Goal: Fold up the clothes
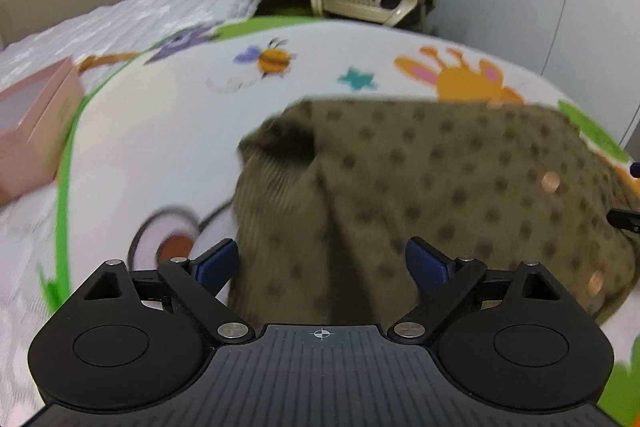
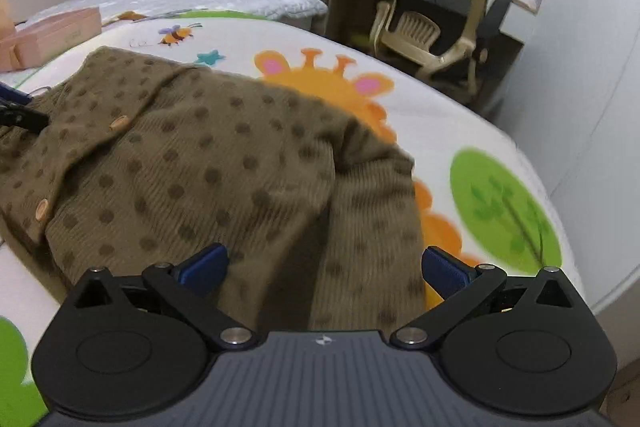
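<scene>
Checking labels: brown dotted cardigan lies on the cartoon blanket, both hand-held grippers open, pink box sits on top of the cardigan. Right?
Not quite. The pink box sits on the bed beside the blanket, apart from the cardigan, as the left wrist view shows. The rest holds: the cardigan lies on the cartoon blanket, left hand-held gripper and right hand-held gripper both open.

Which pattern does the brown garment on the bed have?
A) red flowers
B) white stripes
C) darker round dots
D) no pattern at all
C: the brown garment is covered with darker round dots on ribbed knit fabric, and light round buttons run along its front edge.
</scene>
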### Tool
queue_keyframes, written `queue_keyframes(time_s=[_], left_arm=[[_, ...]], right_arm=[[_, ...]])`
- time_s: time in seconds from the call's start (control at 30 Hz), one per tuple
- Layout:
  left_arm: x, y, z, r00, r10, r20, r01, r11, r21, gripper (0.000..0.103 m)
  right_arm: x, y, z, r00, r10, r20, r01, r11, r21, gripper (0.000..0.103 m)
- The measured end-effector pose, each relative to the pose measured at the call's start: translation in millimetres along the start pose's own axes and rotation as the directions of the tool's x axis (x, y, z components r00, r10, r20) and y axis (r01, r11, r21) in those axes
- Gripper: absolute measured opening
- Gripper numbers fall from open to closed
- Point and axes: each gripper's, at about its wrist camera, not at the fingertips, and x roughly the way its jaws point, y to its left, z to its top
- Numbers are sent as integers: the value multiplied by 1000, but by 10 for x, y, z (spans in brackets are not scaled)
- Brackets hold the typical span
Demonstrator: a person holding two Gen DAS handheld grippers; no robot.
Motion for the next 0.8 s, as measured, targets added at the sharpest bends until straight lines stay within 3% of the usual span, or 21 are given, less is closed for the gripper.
queue_keyframes(time_s=[0.1, 0.23, 0.33, 0.47, 0.6, 0.73, 0.8], left_arm=[[-38, 59, -103, 1000, -2, 2, 2, 999, -34, 97], [-100, 57, -169, 1000, 1, 9, -1, 999, -40, 97], [-134, 55, -214, 1000, -8, 13, 8, 999, -42, 97], [-168, 63, -289, 999, -18, 35, 20, 998, -56, 97], [-242, 33, -246, 998, -11, 58, 16, 996, -84, 96], [-432, -87, -103, 990, -69, 125, 79, 994, -77, 96], [-505, -168, -38, 975, -151, 162, 164, 984, -68, 96]], right_arm=[[5, -55, -7, 1000, 4, -11, -4, 998, 55, 103], [-62, 81, -8, 999, -50, 19, 49, 999, 6, 103], [-198, 155, 58, 996, -45, 75, 44, 999, 13, 103], [-337, 276, 219, 991, 41, 128, -46, 998, 36, 103], [-301, 522, 352, 983, 135, 121, -134, 991, -11, 103], [-46, 711, 300, 989, 140, 56, -137, 989, -60, 103], [84, 768, 238, 992, 125, 21, -123, 990, -62, 103]])
